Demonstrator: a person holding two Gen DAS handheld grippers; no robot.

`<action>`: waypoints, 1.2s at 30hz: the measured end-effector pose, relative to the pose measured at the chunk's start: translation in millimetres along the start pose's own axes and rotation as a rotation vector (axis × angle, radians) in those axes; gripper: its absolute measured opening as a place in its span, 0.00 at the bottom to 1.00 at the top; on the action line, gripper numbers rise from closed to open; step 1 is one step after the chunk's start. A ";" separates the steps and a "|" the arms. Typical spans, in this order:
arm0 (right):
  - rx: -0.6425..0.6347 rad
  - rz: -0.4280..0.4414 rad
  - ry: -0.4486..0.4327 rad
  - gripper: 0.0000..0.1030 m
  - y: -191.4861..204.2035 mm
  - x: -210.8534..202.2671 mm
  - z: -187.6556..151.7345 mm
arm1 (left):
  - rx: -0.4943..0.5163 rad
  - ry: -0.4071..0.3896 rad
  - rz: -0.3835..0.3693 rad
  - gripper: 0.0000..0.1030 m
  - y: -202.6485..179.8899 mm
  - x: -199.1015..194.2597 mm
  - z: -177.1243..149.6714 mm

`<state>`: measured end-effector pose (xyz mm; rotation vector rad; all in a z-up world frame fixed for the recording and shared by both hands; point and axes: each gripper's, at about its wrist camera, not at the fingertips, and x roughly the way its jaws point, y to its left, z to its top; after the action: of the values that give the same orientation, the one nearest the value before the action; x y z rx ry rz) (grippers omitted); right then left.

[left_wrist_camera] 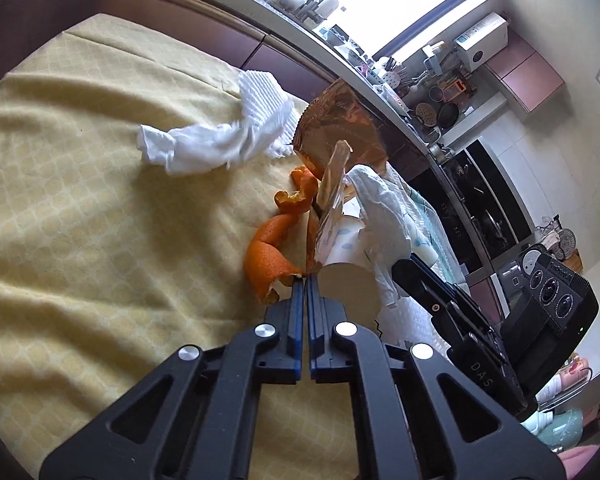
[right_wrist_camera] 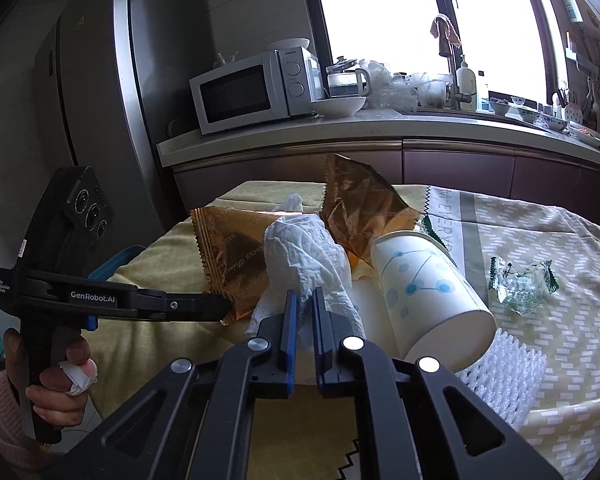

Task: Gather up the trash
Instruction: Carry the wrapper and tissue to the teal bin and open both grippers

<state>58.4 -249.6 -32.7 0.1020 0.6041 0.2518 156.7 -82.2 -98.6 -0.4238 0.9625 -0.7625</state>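
While my left claw (left_wrist_camera: 306, 276) sits with its blue pads pressed on the edge of a gold wrapper (right_wrist_camera: 236, 260), my right claw (right_wrist_camera: 304, 296) is clamped on a crumpled white tissue (right_wrist_camera: 304, 252) — both over the yellow tablecloth (left_wrist_camera: 100, 220). Orange peel (left_wrist_camera: 270, 256) lies just left of the left claw's tips. A paper cup (right_wrist_camera: 428, 292) with blue dots lies tipped on its side just right of the tissue, a second gold wrapper (right_wrist_camera: 360, 204) behind it. Farther right rests a small green wrapper (right_wrist_camera: 520, 280) — well apart from the pile. Another white tissue (left_wrist_camera: 220, 140) lies on the far side of the cloth.
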 end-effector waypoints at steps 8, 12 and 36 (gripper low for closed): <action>0.020 0.040 -0.031 0.03 1.5 -12.1 4.2 | 0.085 -0.055 0.055 0.01 -12.1 -35.6 -11.4; 0.015 0.065 -0.050 0.02 8.2 -18.4 8.6 | 0.108 -0.099 0.070 0.01 -14.0 -65.5 -15.5; -0.153 0.397 -0.011 0.02 136.3 19.8 46.3 | -0.046 -0.361 0.406 0.01 92.0 -252.4 -54.5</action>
<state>72.9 -113.9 17.2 0.0750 0.5487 0.6806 58.5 167.0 -40.4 -0.3738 0.6942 -0.2821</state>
